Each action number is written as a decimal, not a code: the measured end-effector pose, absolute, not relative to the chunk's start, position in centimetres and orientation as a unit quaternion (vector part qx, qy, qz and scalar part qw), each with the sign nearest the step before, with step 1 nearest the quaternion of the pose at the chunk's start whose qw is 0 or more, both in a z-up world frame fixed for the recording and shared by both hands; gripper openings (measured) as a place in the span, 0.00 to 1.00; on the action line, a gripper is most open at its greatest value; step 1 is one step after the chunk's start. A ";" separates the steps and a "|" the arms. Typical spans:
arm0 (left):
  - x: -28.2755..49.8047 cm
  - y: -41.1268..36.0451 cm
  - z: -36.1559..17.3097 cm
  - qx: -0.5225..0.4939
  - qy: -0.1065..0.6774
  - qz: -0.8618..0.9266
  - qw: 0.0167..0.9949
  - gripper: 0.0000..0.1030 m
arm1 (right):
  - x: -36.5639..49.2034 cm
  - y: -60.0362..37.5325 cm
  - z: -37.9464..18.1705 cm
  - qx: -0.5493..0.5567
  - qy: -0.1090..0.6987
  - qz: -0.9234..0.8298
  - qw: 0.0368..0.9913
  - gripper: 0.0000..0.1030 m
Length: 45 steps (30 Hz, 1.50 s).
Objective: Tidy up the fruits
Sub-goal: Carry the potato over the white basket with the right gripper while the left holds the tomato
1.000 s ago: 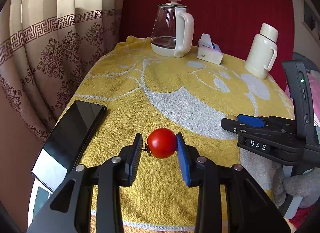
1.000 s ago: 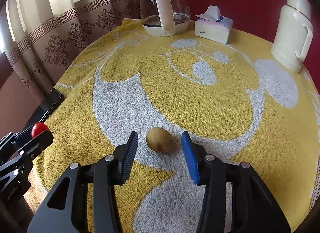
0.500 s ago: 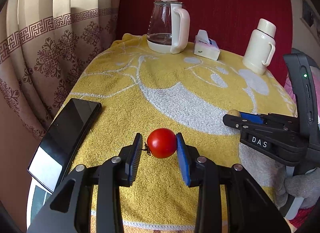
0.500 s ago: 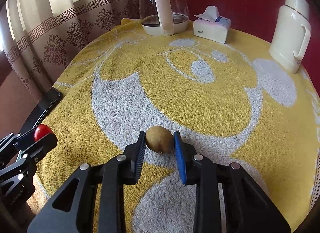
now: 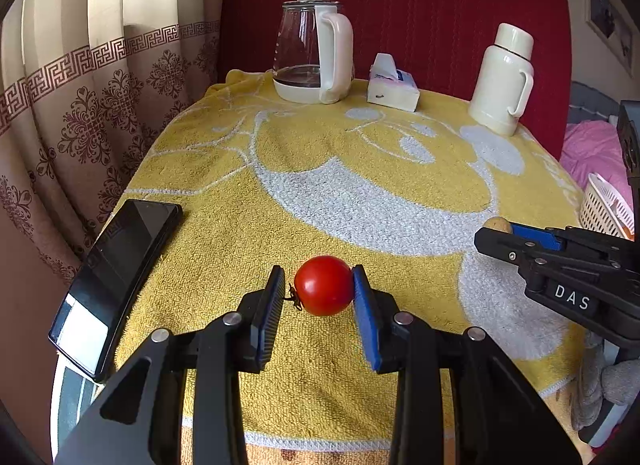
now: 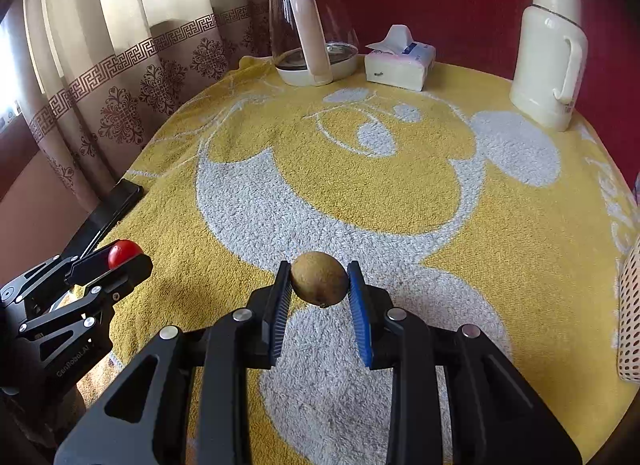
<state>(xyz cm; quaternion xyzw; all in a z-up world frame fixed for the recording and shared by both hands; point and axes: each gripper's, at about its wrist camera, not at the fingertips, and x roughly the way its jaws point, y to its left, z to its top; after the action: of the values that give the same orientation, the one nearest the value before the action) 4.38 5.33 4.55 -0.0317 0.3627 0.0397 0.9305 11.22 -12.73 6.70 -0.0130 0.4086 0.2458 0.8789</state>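
Observation:
My left gripper [image 5: 318, 297] is shut on a red tomato [image 5: 324, 285], held a little above the yellow towel [image 5: 360, 153]. In the right wrist view that tomato [image 6: 124, 252] shows at the far left between the left gripper's fingers. My right gripper [image 6: 320, 285] is shut on a brown kiwi [image 6: 319, 278], lifted just off the towel [image 6: 460, 249]. From the left wrist view the kiwi [image 5: 497, 224] peeks out at the tip of the right gripper on the right side. A white perforated basket [image 5: 606, 205] sits at the right edge; its wall [image 6: 630, 313] shows in the right wrist view too.
At the back of the table stand a glass kettle [image 5: 314, 53], a tissue box [image 5: 392, 85] and a cream thermos [image 5: 504, 81]. A black phone [image 5: 116, 277] lies at the left edge of the towel. Curtains hang left, a red wall behind.
My right gripper closed on the kiwi and lifted it slightly off the towel. The left gripper kept its hold on the tomato and barely moved.

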 end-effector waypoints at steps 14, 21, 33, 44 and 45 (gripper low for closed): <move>4.0 2.6 3.9 -0.007 0.369 0.017 0.929 0.34 | 8.5 -18.9 6.8 0.028 0.402 0.215 0.889 0.28; 3.7 1.3 3.7 0.001 0.370 0.011 0.929 0.34 | 7.3 -21.8 7.1 0.043 0.395 0.197 0.896 0.28; 3.4 -0.9 3.5 0.008 0.376 -0.006 0.927 0.34 | 4.9 -28.1 8.9 0.081 0.365 0.154 0.915 0.28; 3.4 -2.4 3.5 0.015 0.377 -0.018 0.926 0.34 | 4.6 -37.5 10.6 0.138 0.325 0.066 0.933 0.28; 3.5 -2.5 3.5 0.016 0.378 -0.018 0.926 0.34 | 4.7 -38.2 10.7 0.143 0.323 0.058 0.934 0.28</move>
<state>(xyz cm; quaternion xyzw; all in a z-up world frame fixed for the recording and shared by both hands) 3.47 -2.46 3.50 0.0159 0.3777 -0.0181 0.9256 4.72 -38.20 10.66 0.1427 0.3234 0.0575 0.9337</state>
